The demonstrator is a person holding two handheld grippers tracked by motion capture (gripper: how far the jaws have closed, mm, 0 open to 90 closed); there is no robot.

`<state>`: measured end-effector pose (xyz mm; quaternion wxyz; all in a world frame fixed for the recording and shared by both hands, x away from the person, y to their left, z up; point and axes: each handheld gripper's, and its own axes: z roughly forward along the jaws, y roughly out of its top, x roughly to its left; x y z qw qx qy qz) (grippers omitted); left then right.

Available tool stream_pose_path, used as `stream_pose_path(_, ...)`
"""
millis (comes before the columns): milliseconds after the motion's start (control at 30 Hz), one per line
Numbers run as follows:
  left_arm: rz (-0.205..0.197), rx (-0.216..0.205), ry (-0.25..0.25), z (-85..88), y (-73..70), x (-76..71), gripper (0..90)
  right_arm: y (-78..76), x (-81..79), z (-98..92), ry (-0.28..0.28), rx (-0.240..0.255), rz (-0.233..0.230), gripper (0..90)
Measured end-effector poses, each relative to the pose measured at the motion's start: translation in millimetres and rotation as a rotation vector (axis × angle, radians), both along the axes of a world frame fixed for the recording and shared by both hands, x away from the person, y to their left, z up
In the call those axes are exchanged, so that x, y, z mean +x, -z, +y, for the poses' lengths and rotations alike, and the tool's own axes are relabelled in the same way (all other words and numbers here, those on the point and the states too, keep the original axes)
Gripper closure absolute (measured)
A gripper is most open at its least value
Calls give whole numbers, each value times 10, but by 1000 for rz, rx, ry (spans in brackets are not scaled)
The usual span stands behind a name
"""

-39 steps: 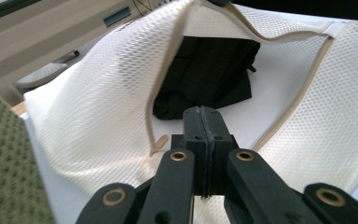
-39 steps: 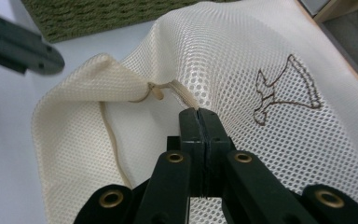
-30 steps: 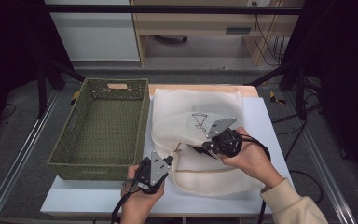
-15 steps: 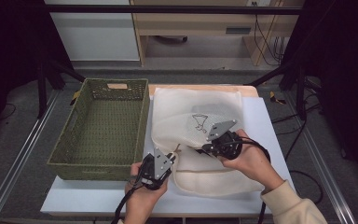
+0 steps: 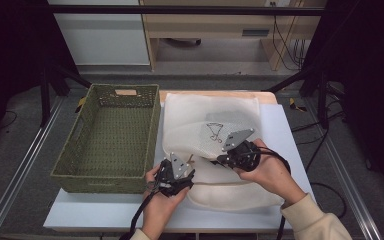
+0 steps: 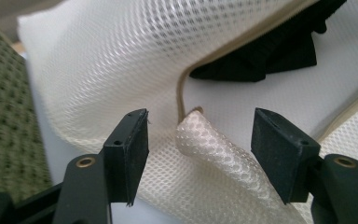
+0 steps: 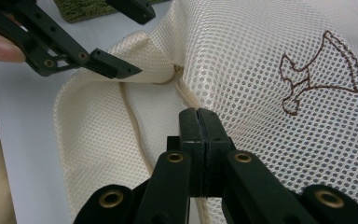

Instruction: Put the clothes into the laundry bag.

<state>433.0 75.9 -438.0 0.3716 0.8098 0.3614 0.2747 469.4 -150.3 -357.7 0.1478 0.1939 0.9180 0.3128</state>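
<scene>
Here the white mesh bag (image 5: 215,145) lies flat on the table (image 5: 280,130), just right of the green basket (image 5: 110,135). The right gripper (image 7: 199,119) is clenched on its edge; the left gripper (image 6: 200,140) has just been opening, a raised fold of mesh unpinched between its jaws.

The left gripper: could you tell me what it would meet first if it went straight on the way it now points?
Probably the raised fold of the mesh bag, already between the open jaws of the left gripper; depth is hard to judge.
</scene>
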Motion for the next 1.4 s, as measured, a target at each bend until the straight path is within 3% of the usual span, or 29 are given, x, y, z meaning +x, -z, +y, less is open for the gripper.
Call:
stream_pose_path(67, 15, -2, 20, -4, 22, 12, 432, 0, 0, -1, -1, 1, 0, 900)
stream_pose_path(133, 9, 2, 34, 4, 22, -14, 635, 2, 0, -7, 2, 1, 1, 900)
stream_pose_path(233, 2, -1, 30, 22, 18, -32, 787, 6, -1, -16, 2, 6, 2, 900)
stream_pose_path(267, 6, -17, 28, 47, 13, -49, 803, 7, -2, -18, 2, 6, 1, 900)
stream_pose_path(367, -10, -15, 25, 74, 3, -103, 818, 13, -8, -25, 7, 4, -1, 900)
stream_pose_path(500, -60, -27, 28, 180, -38, -306, 816, 59, -23, -25, 3, 1, 3, 900)
stream_pose_path(633, -63, -51, 19, 279, -58, -463, 815, 125, -30, -18, 1, 0, 12, 900)
stream_pose_path(900, -70, -59, 1, 480, -54, -670, 805, 208, -64, -7, 2, -12, 22, 900)
stream_pose_path(967, -71, -71, -13, 522, -67, -703, 748, 232, -79, -1, -1, -14, 28, 900)
stream_pose_path(1100, -95, -90, -37, 573, -156, -777, 552, 295, -95, 21, -3, -21, 34, 900)
stream_pose_path(1400, -111, -107, -24, 540, -273, -779, 387, 449, -113, 93, -5, -35, 48, 900)
